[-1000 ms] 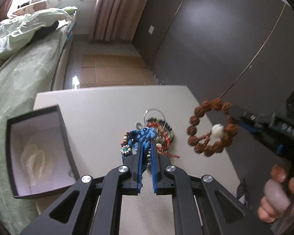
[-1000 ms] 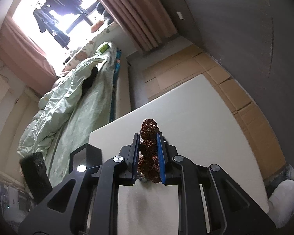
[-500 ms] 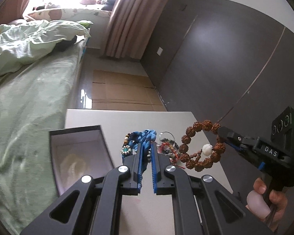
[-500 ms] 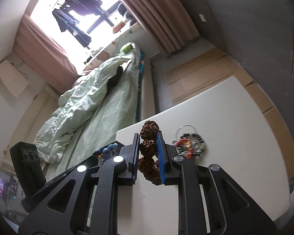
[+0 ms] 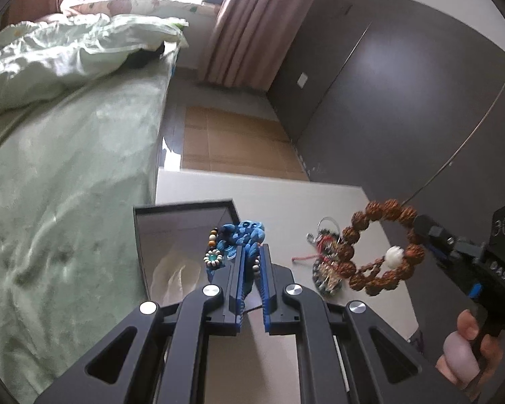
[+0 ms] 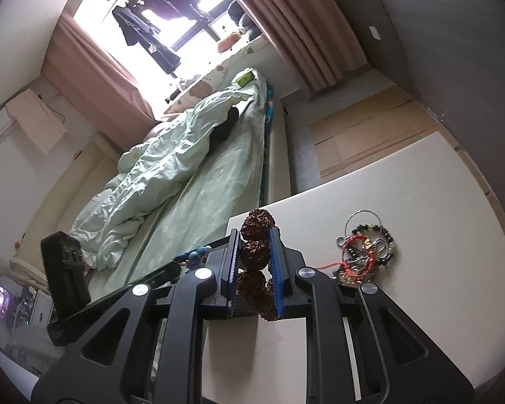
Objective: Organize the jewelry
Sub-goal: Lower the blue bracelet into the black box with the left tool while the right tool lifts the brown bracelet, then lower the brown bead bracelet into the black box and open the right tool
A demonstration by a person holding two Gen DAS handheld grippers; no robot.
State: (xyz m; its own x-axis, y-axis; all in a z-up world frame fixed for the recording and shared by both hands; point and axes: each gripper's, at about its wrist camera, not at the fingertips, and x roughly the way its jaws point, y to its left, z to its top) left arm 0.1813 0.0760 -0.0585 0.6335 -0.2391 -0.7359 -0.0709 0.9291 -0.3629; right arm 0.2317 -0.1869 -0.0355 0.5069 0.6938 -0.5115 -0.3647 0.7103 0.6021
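Daylight pours from the window (image 6: 171,17) at eleven o'clock of the right wrist view, blown out to white, with the hanging clothes reduced to silhouettes. In the left wrist view the same glare burns at twelve o'clock and leaves a bright streak on the floor (image 5: 166,148) beside the bed. The dark wall (image 5: 404,101) carries a soft sheen. Both views bend strongly toward black rims (fisheye), and the desk (image 6: 421,202) is evenly lit, its shadows faint.
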